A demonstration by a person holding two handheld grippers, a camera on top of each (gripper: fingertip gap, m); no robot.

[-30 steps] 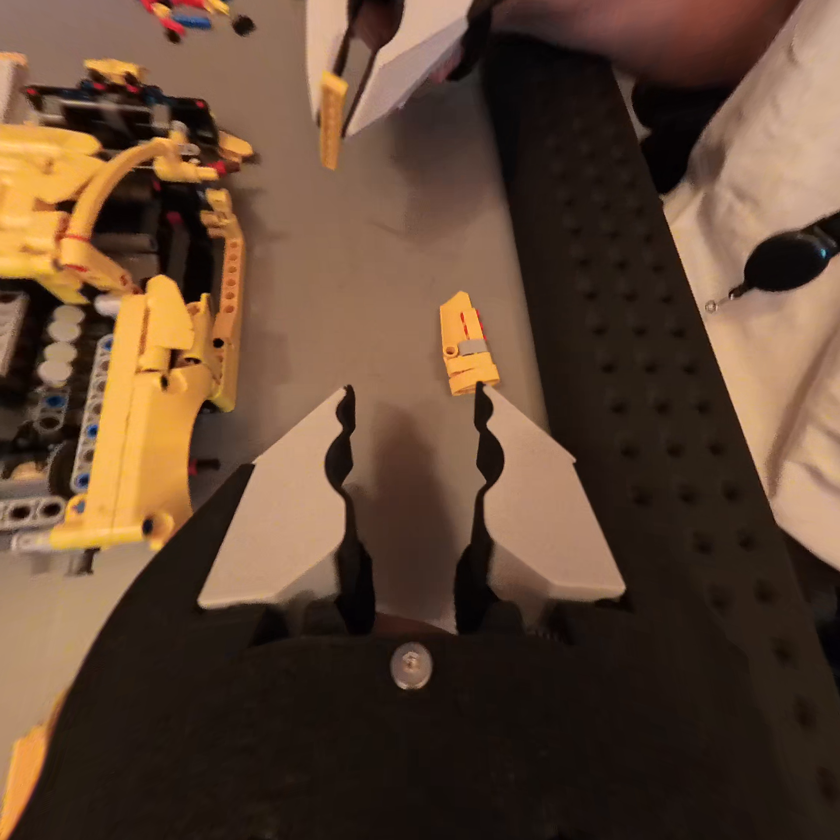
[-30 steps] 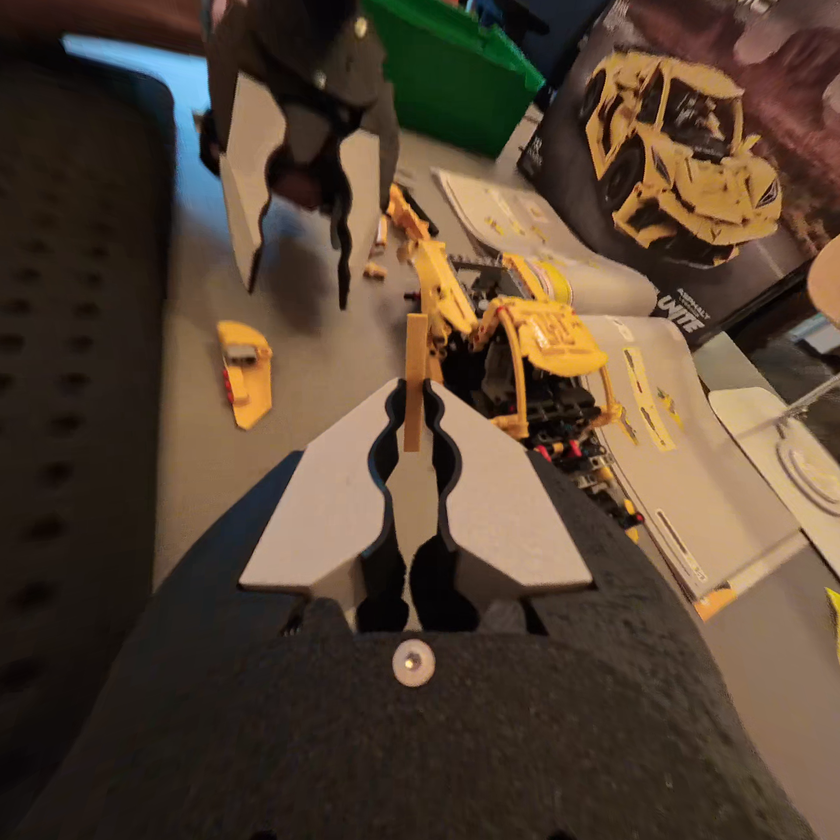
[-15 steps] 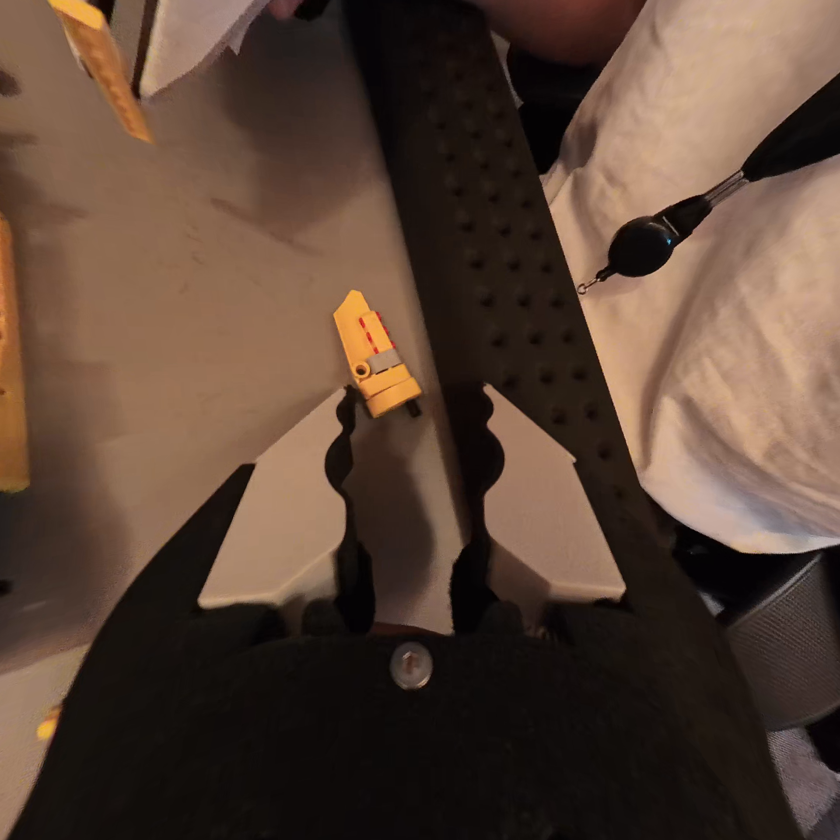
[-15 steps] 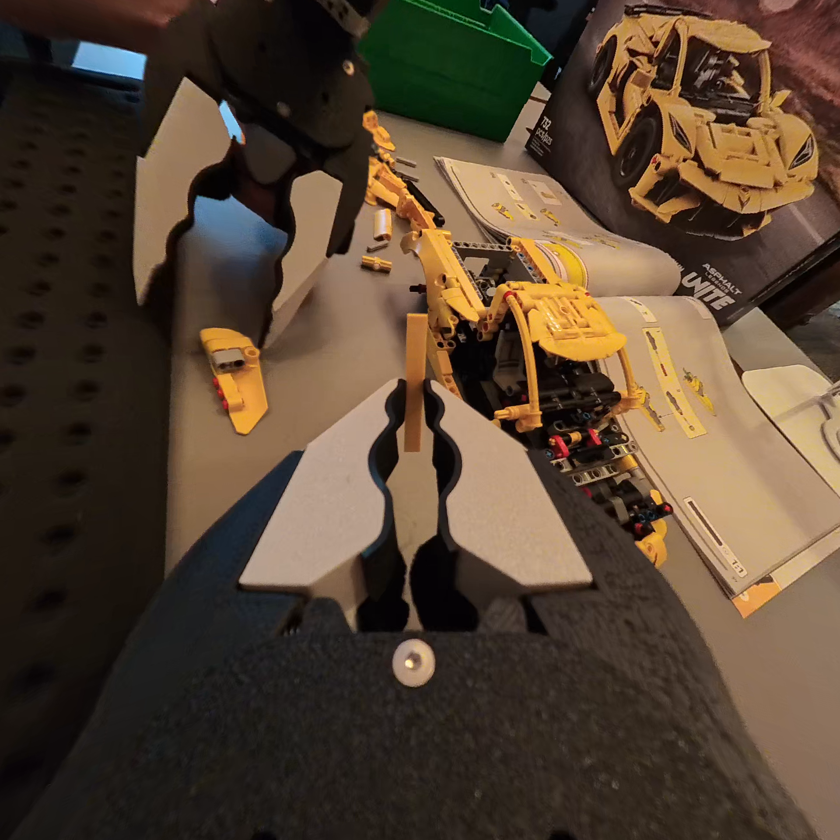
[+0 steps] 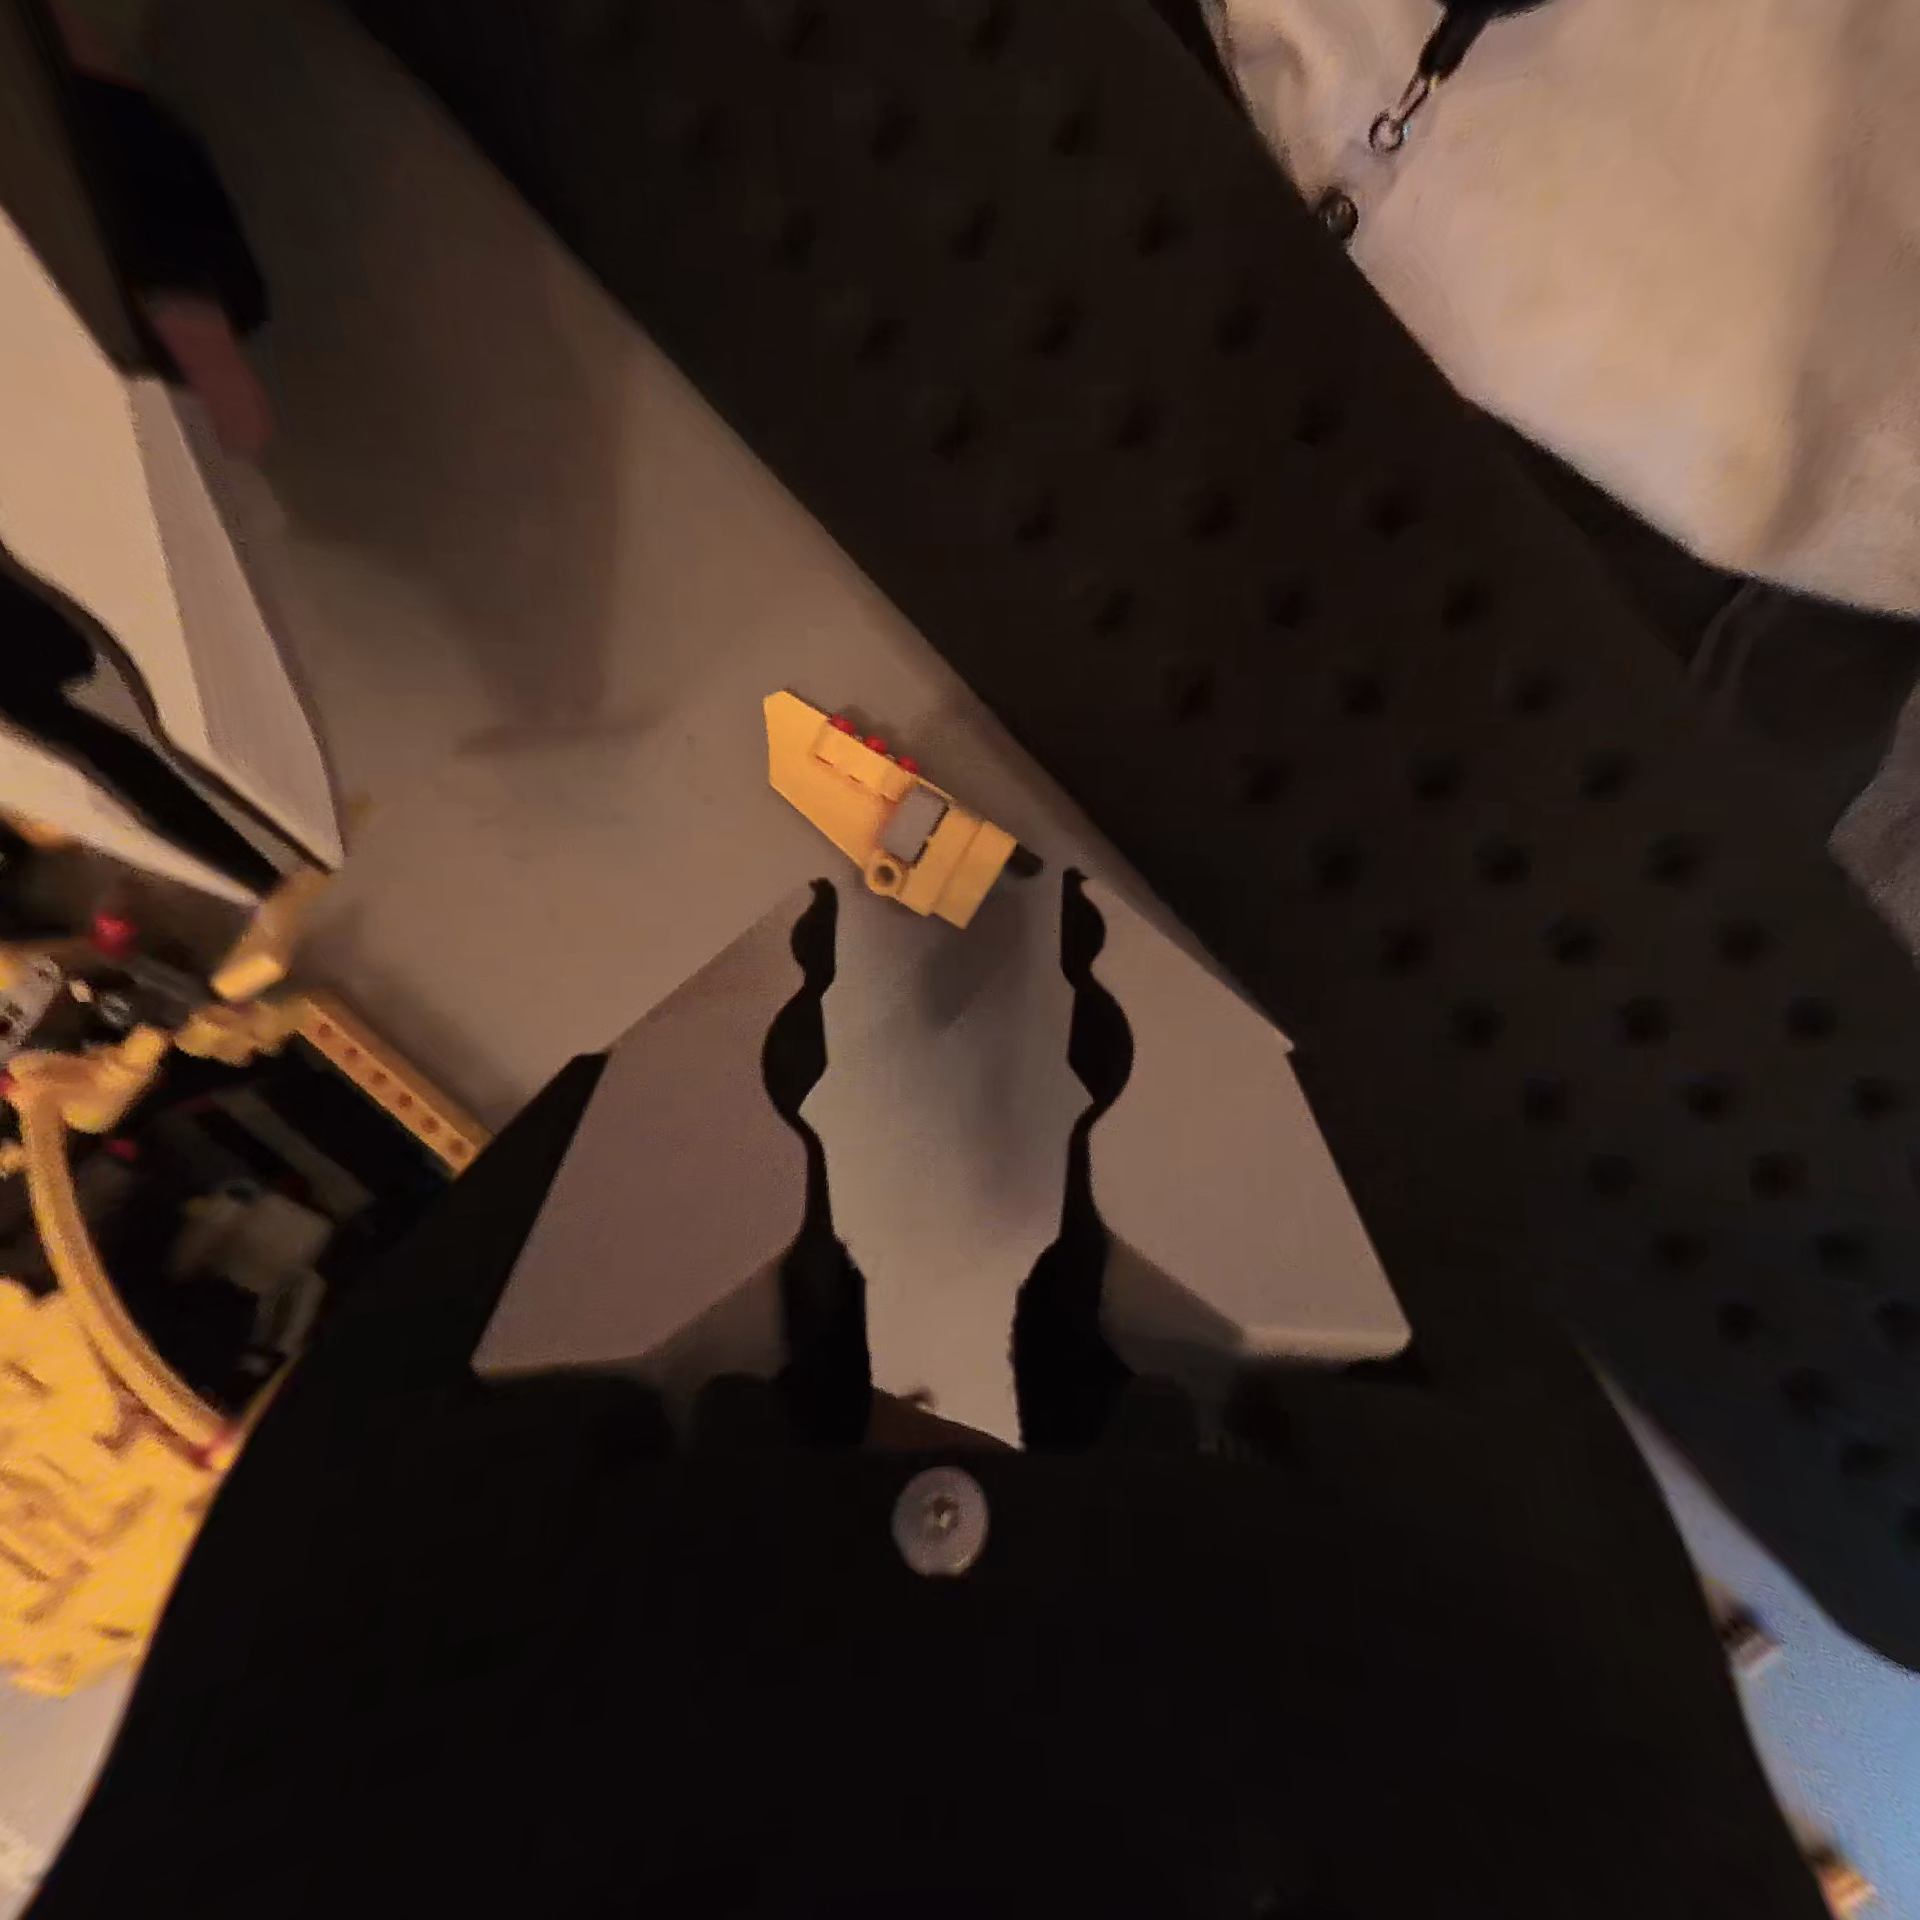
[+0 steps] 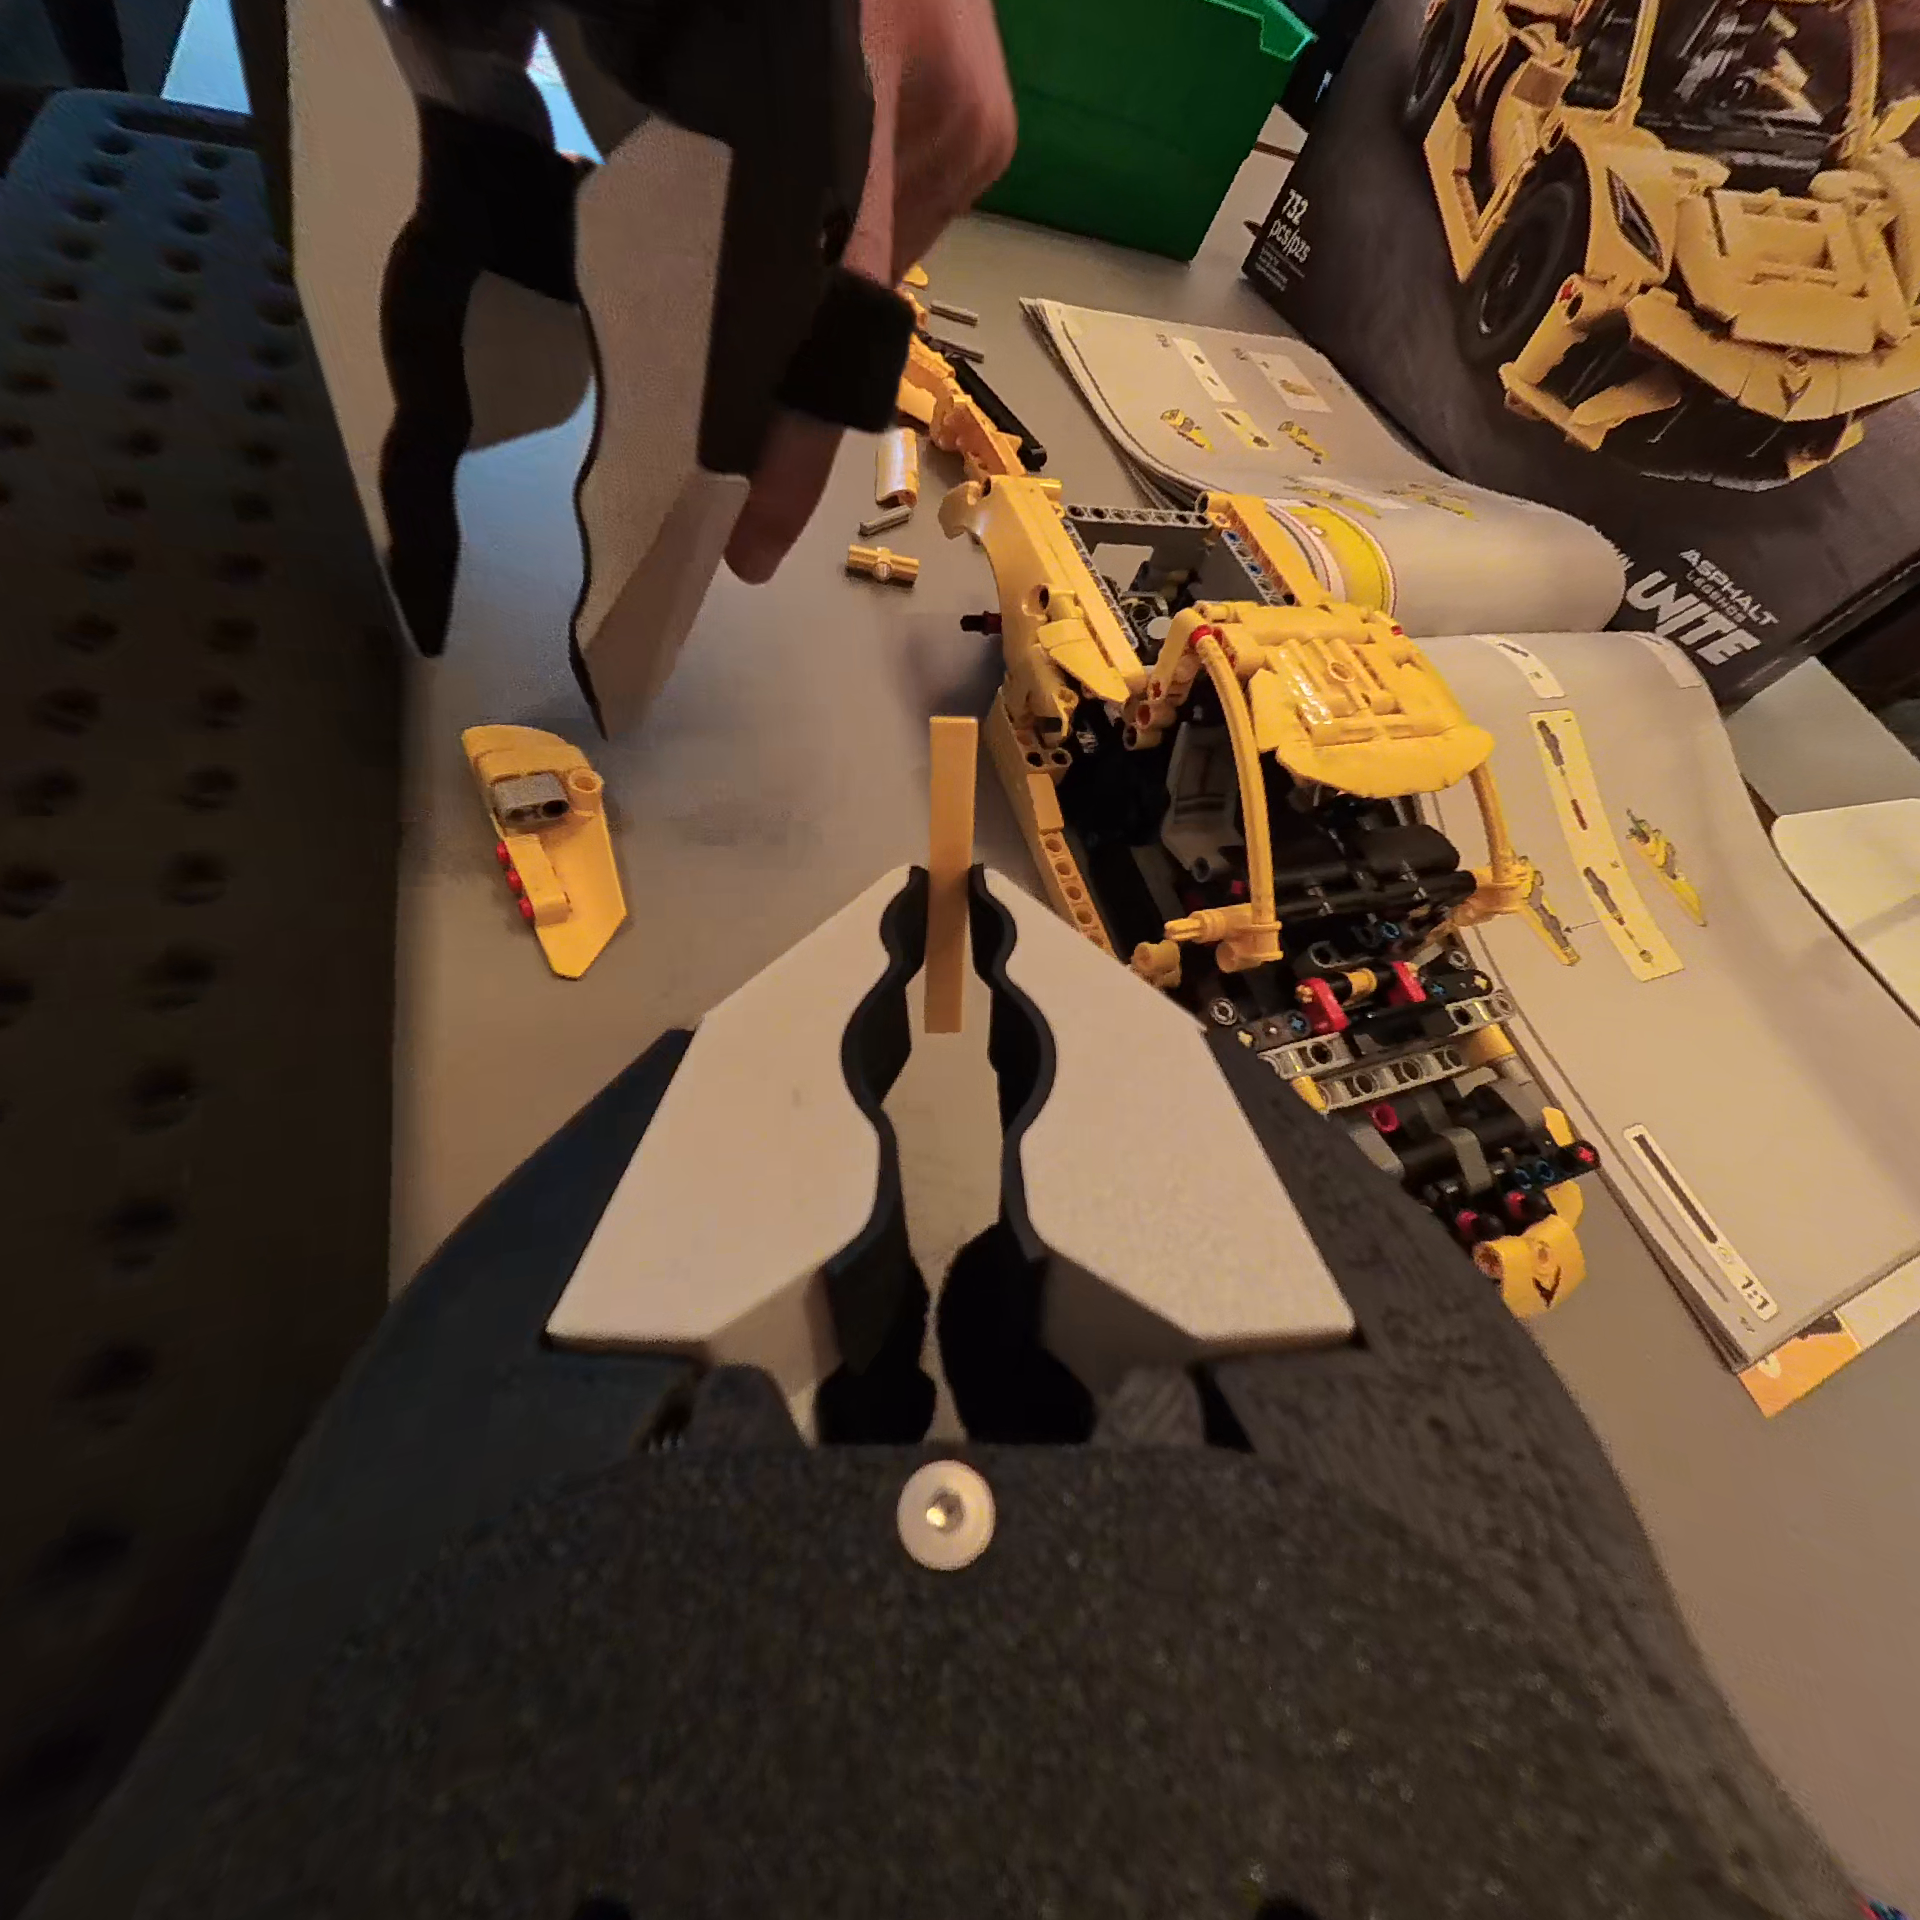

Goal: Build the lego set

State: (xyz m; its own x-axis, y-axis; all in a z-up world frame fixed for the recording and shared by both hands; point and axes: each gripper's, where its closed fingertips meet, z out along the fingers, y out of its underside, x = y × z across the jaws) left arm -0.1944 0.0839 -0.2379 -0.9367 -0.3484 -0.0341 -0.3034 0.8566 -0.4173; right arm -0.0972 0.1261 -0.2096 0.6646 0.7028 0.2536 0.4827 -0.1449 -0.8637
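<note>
A small yellow panel piece (image 5: 888, 816) with red pins and a grey insert lies on the grey table, close to the black perforated mat's edge. My left gripper (image 5: 943, 885) is open and empty, its tips just short of the piece. The piece also shows in the right wrist view (image 6: 549, 844), with the left gripper (image 6: 514, 681) hovering above it. My right gripper (image 6: 948, 875) is shut on a thin yellow beam (image 6: 951, 821) that sticks forward, held above the table. The half-built yellow car model (image 6: 1236, 831) stands right of it and shows at the left in the left wrist view (image 5: 125, 1195).
A black perforated mat (image 5: 1351, 727) borders the table (image 6: 779, 748). Open instruction booklets (image 6: 1714, 935), the set's box (image 6: 1662, 260), a green bin (image 6: 1132, 125) and several loose small parts (image 6: 883, 566) lie behind the model. A person's hand (image 6: 914, 156) holds the left gripper.
My left gripper has turned and come down toward the yellow panel piece, which now lies centred just ahead of its tips. My right gripper still holds the beam, a little nearer the model.
</note>
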